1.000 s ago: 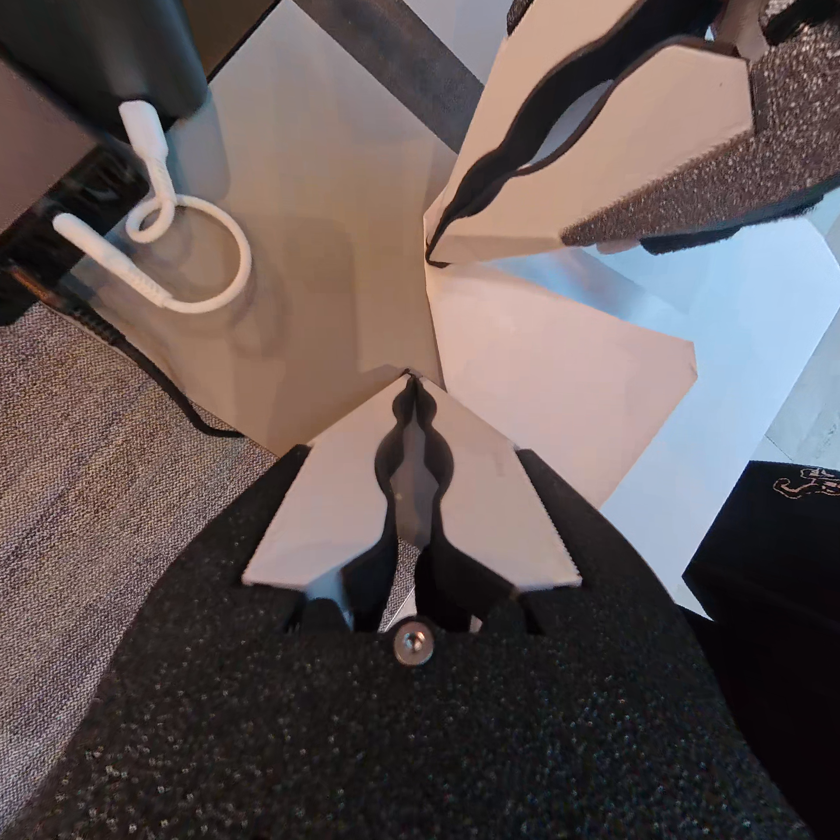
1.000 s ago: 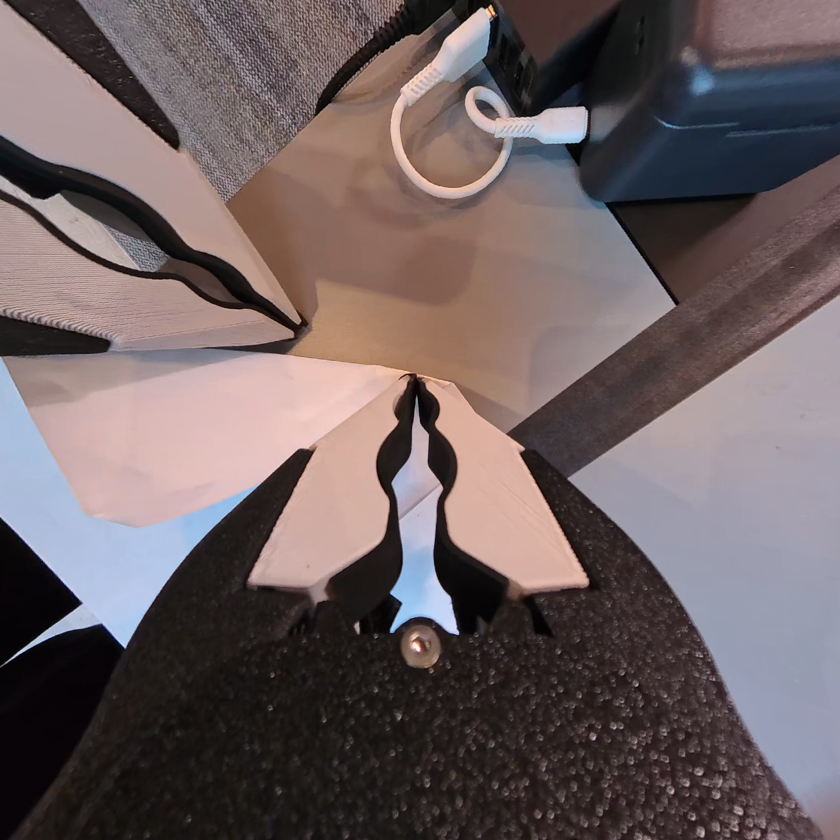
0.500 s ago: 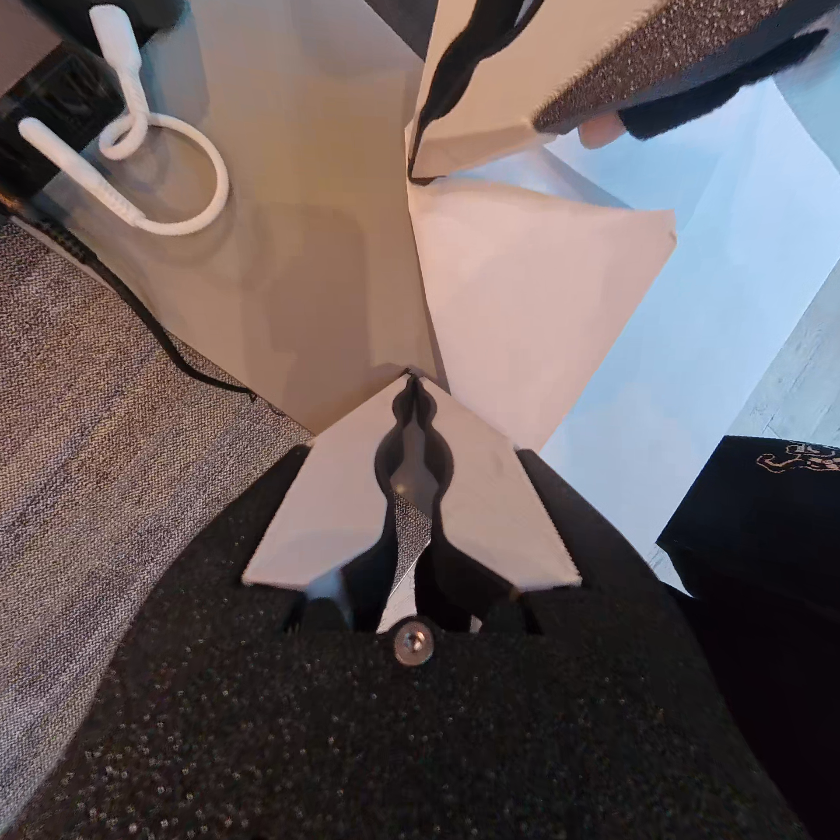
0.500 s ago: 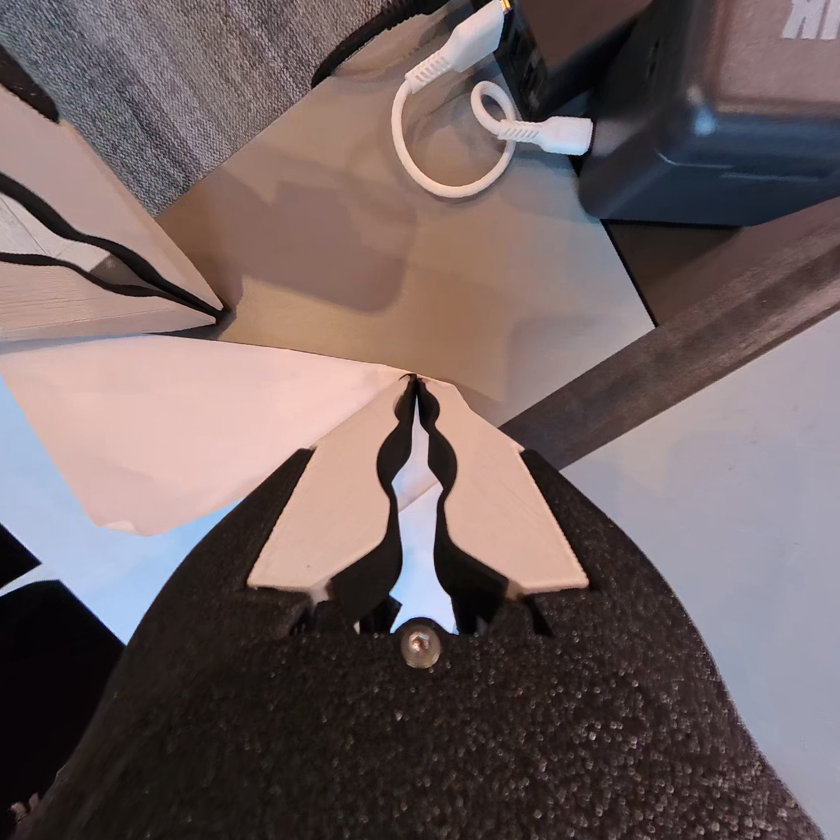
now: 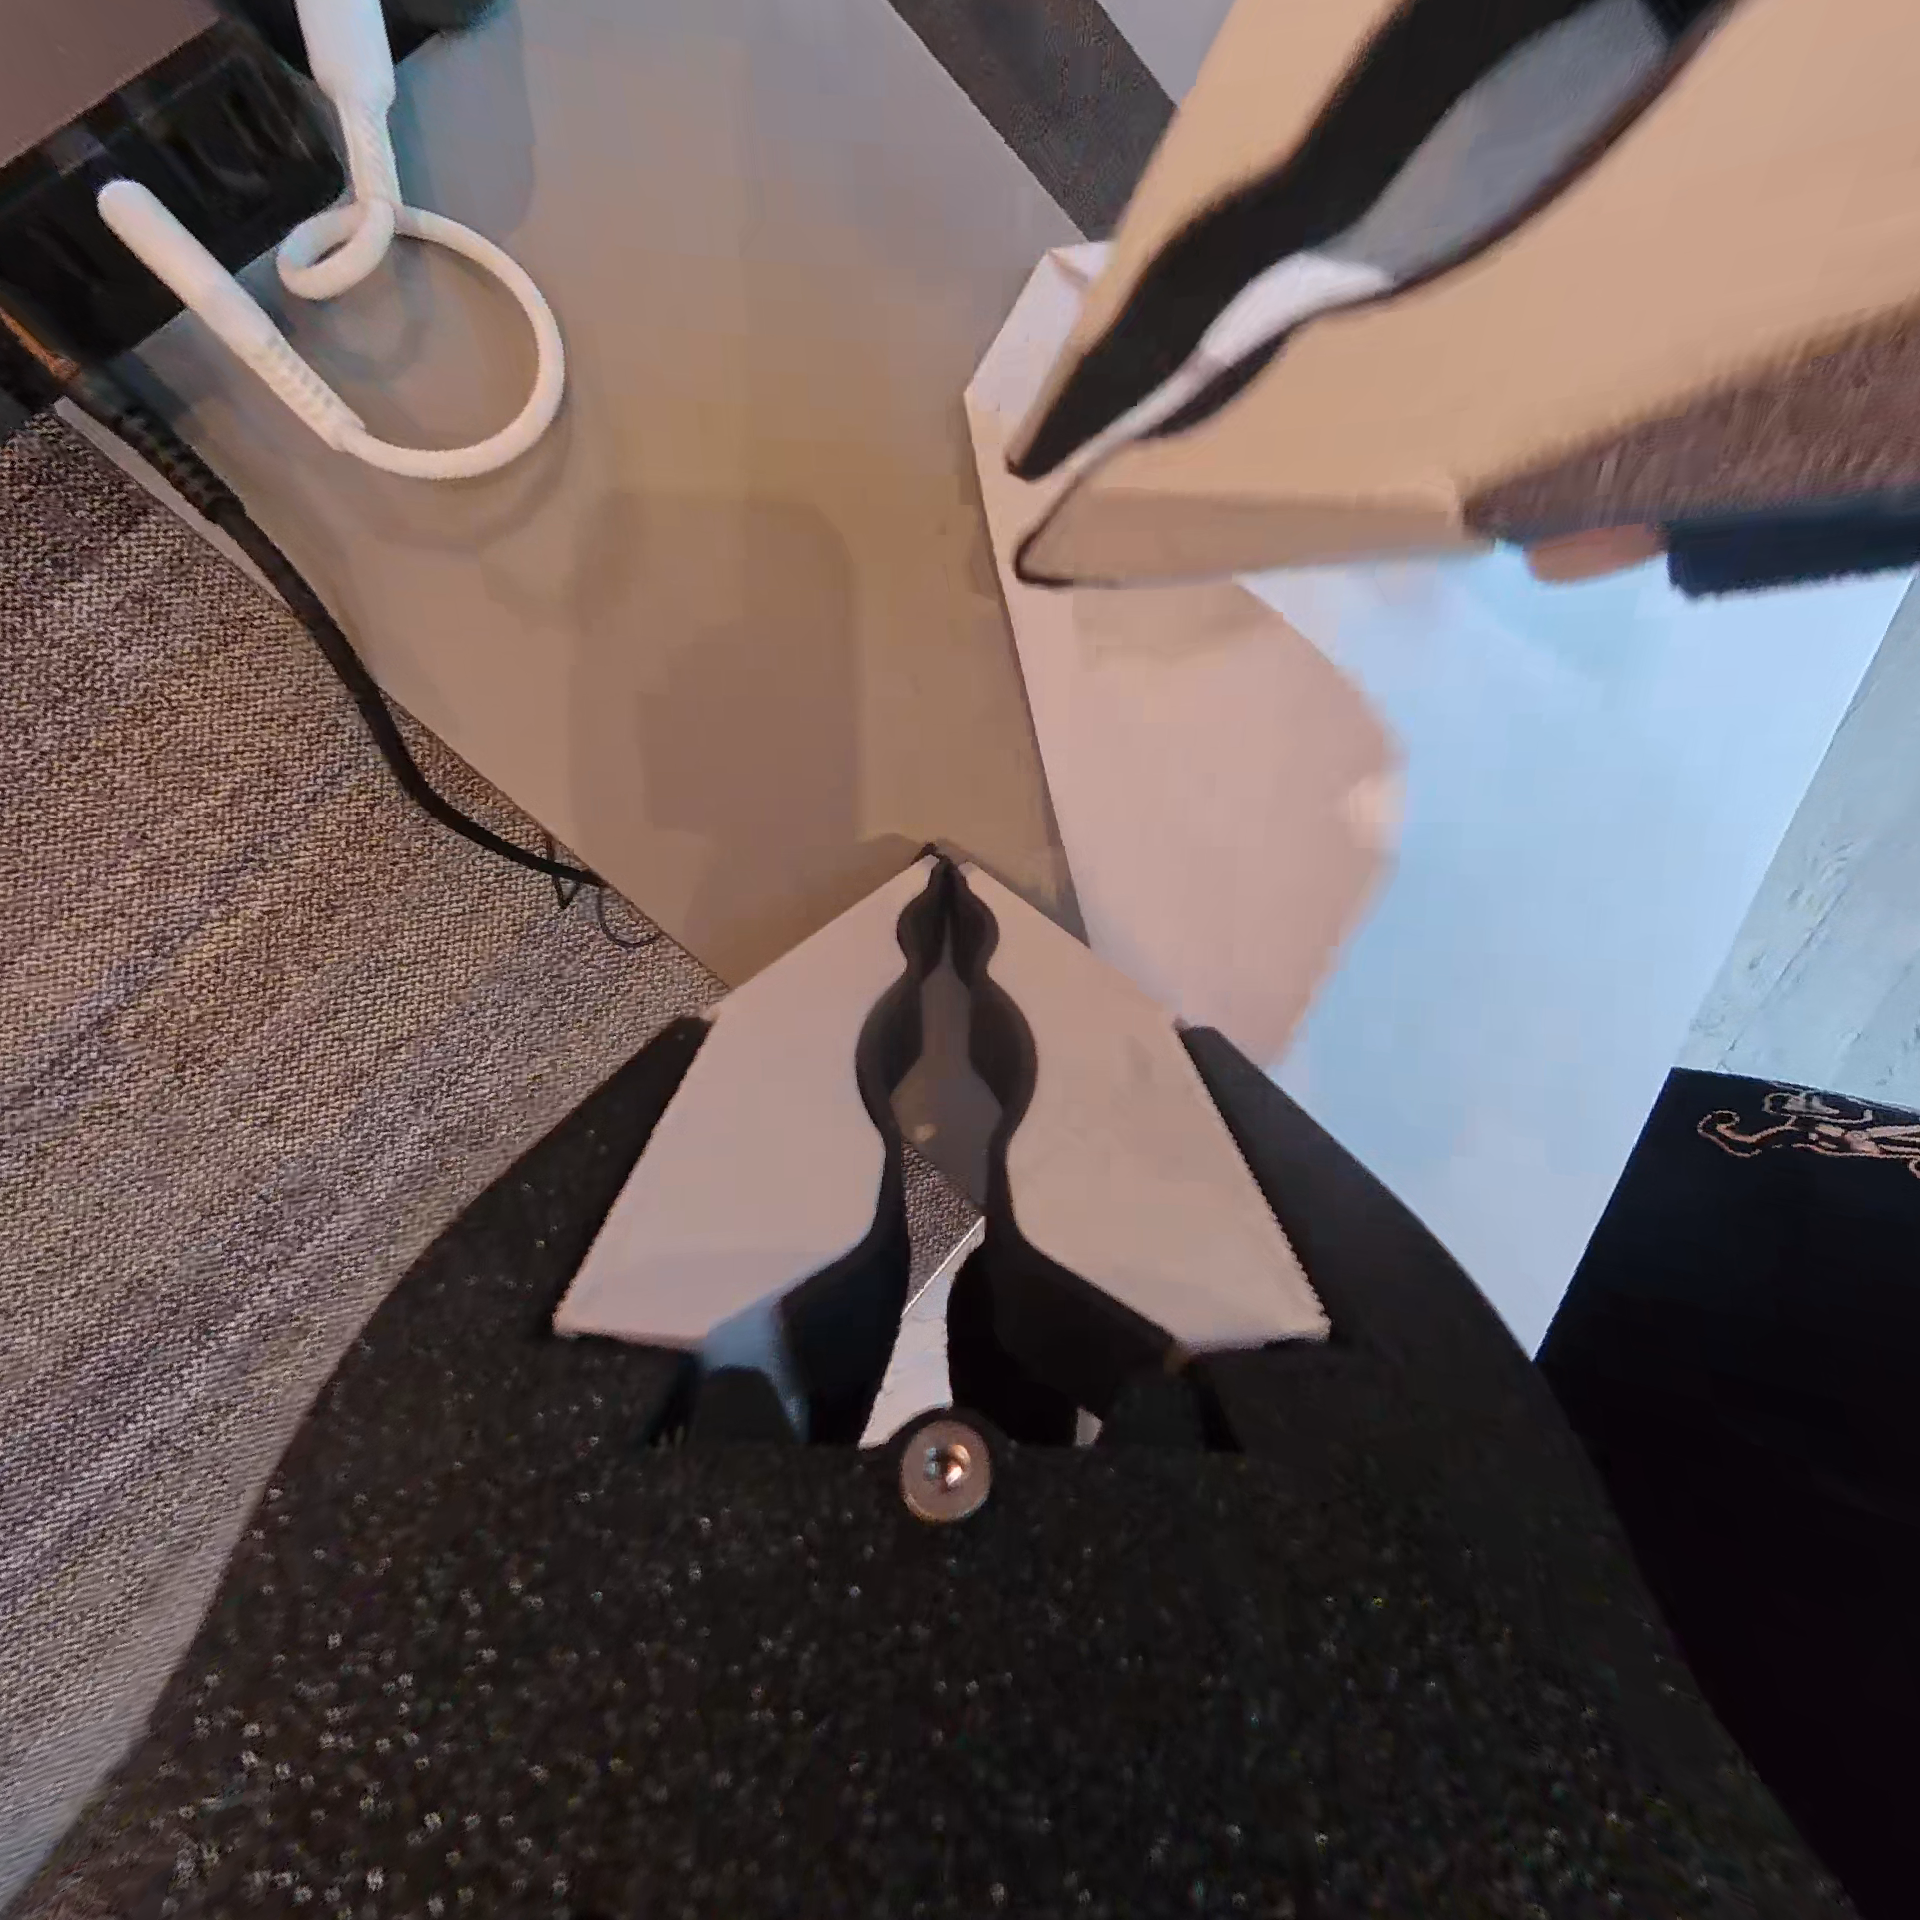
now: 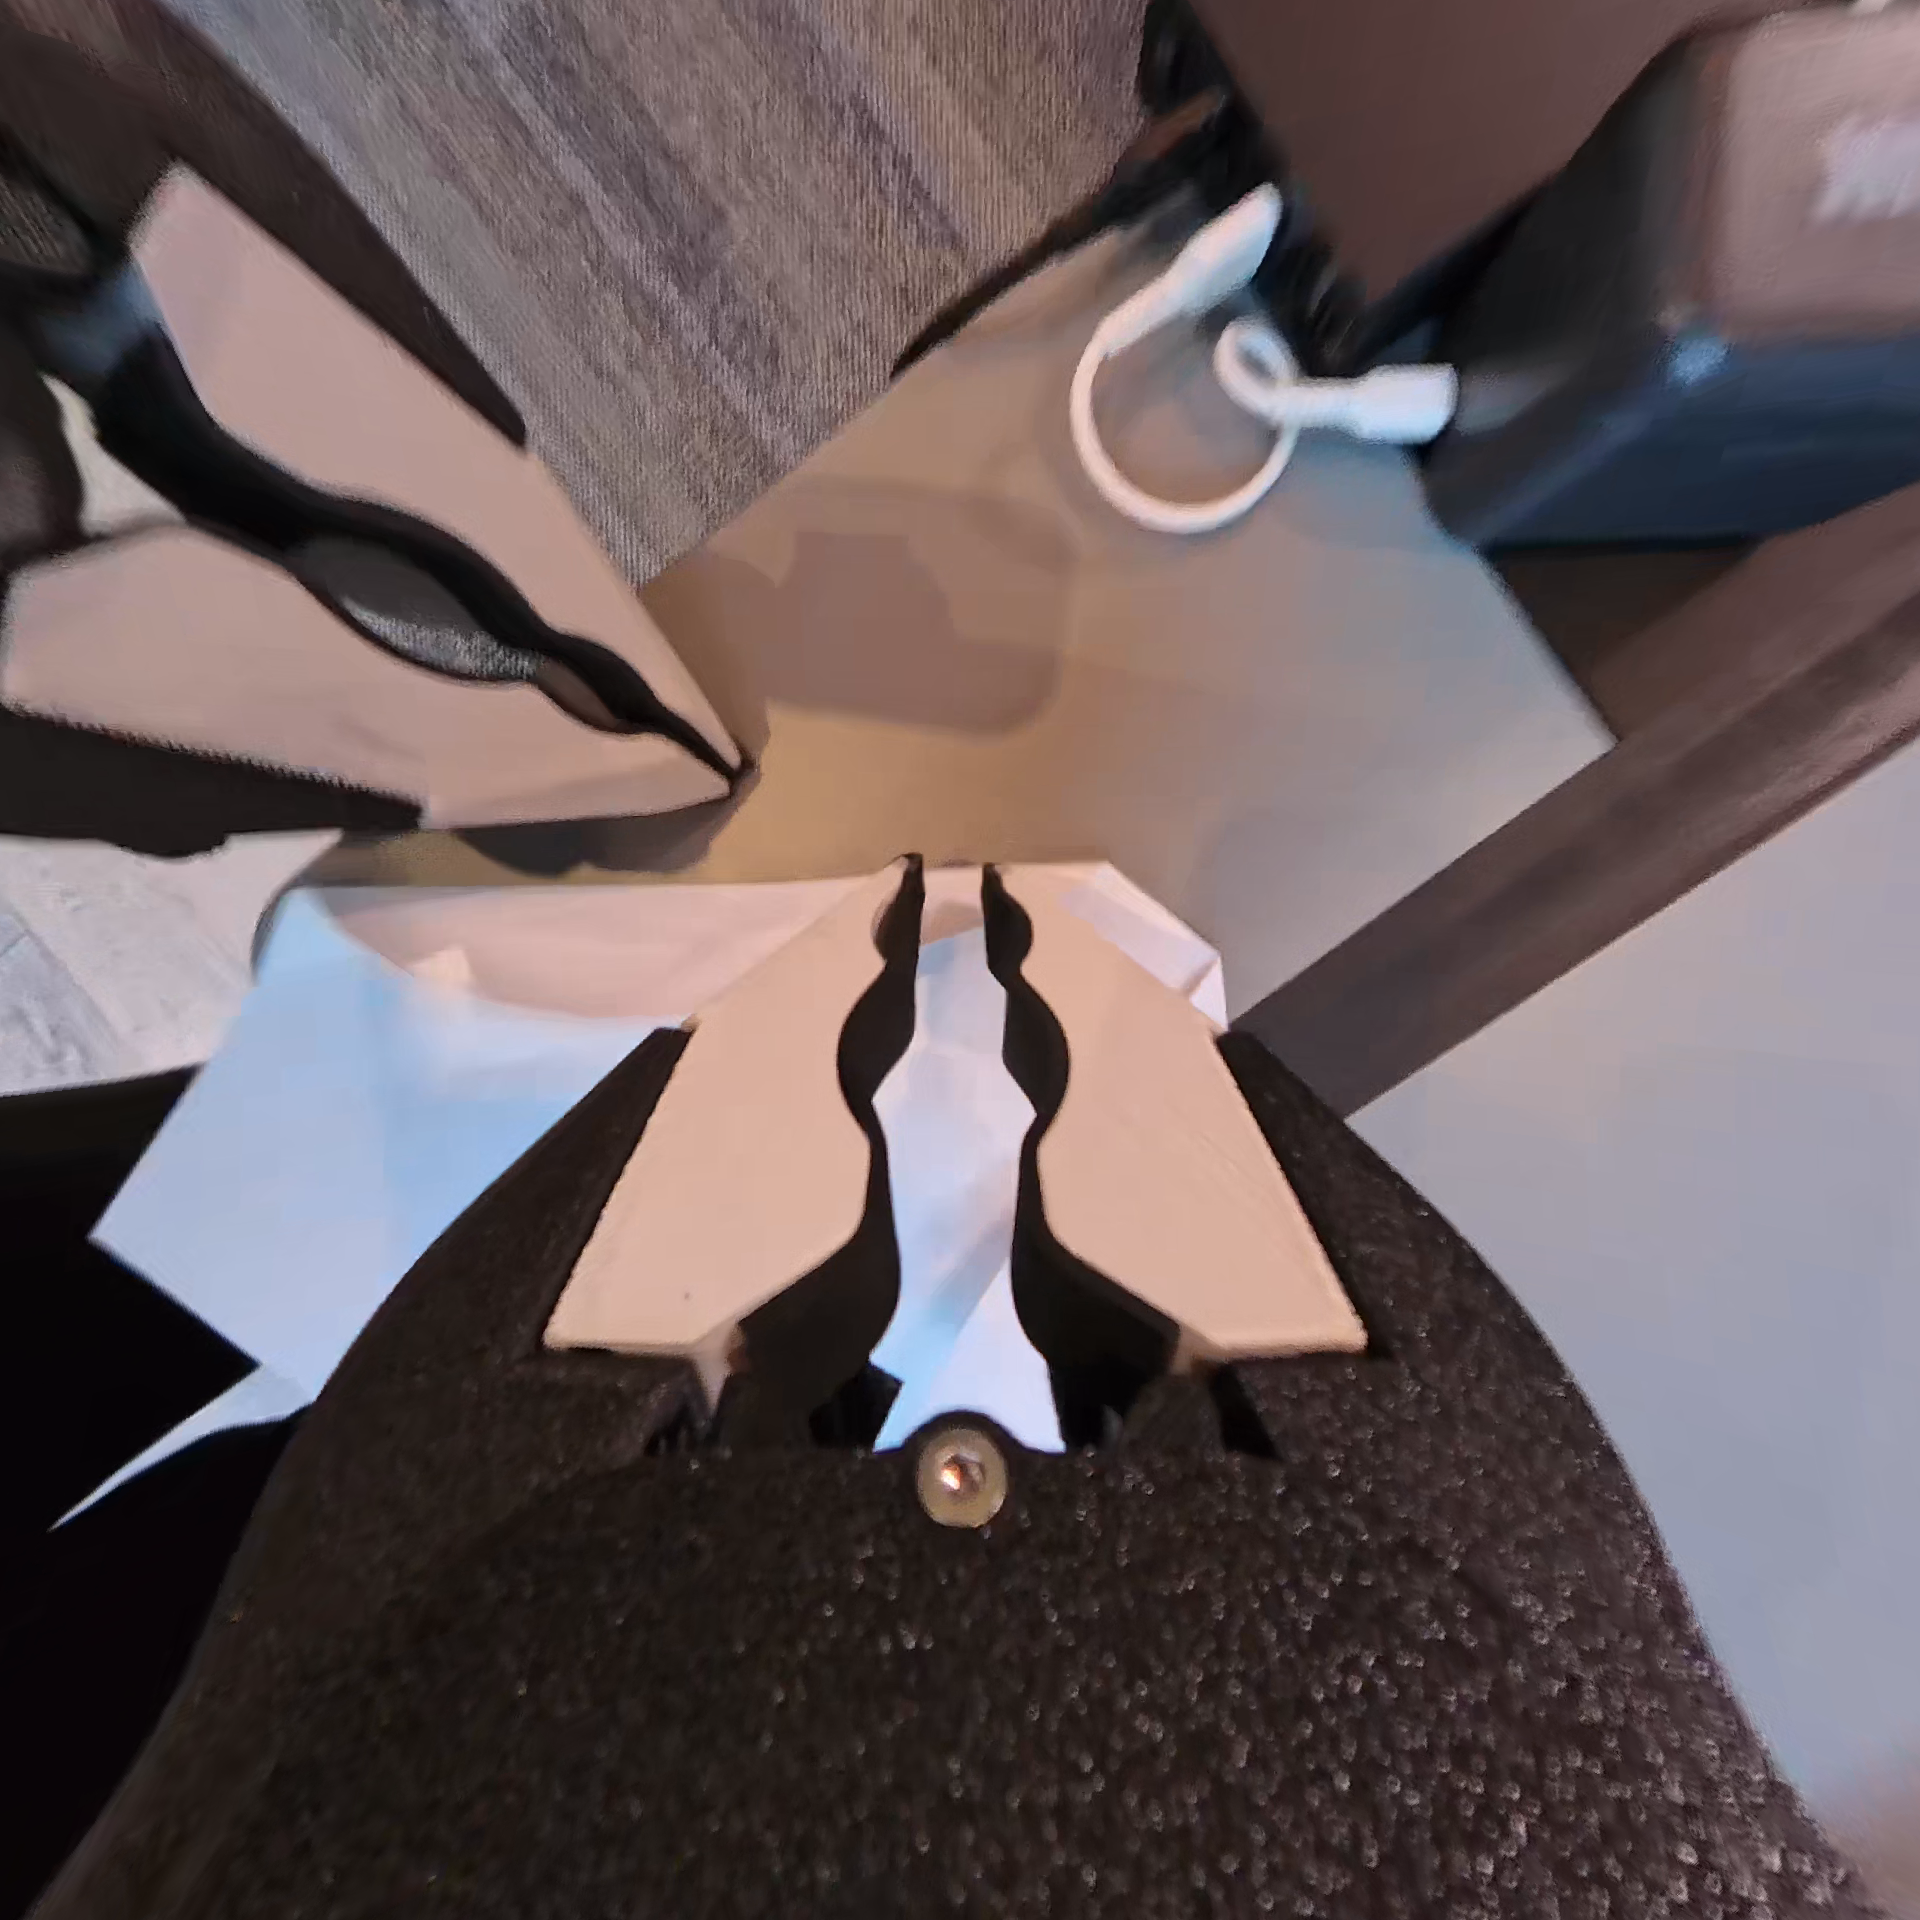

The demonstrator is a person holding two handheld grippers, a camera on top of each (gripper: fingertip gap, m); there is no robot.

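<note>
Left gripper (image 5: 943, 860): jaws clenched, tips meeting at the near corner of the white paper sheet (image 5: 1195, 790); whether a paper edge is actually pinched between them cannot be told. Right gripper (image 6: 951, 868): jaws released, a narrow gap between the tips, poised over the far corner of the same sheet (image 6: 436, 1049), which is crumpled there.

Paper sheet: lies on the pale desk top (image 5: 727, 582), folded over itself, the upper flap bowed up and motion-blurred at its free edge. In the left wrist view its straight edge, the long axis, runs from the left gripper's tip away toward the right gripper (image 5: 1023, 520).

Around the sheet:
- White looped cable (image 5: 457, 343), on the desk beyond the sheet's straight edge, well apart from it; both plug ends lead toward dark equipment (image 6: 1662, 416) at the desk's back.
- Thin black cord (image 5: 343, 644) trailing off the desk edge onto grey carpet (image 5: 208, 935).
- Dark grey strip (image 6: 1558, 831) across the desk, just beside the crumpled corner.
- Black cloth with a pale printed mark (image 5: 1766, 1299), beside the sheet's side opposite the cable.

In the right wrist view the left gripper (image 6: 727, 764) hovers at the sheet's opposite corner.
</note>
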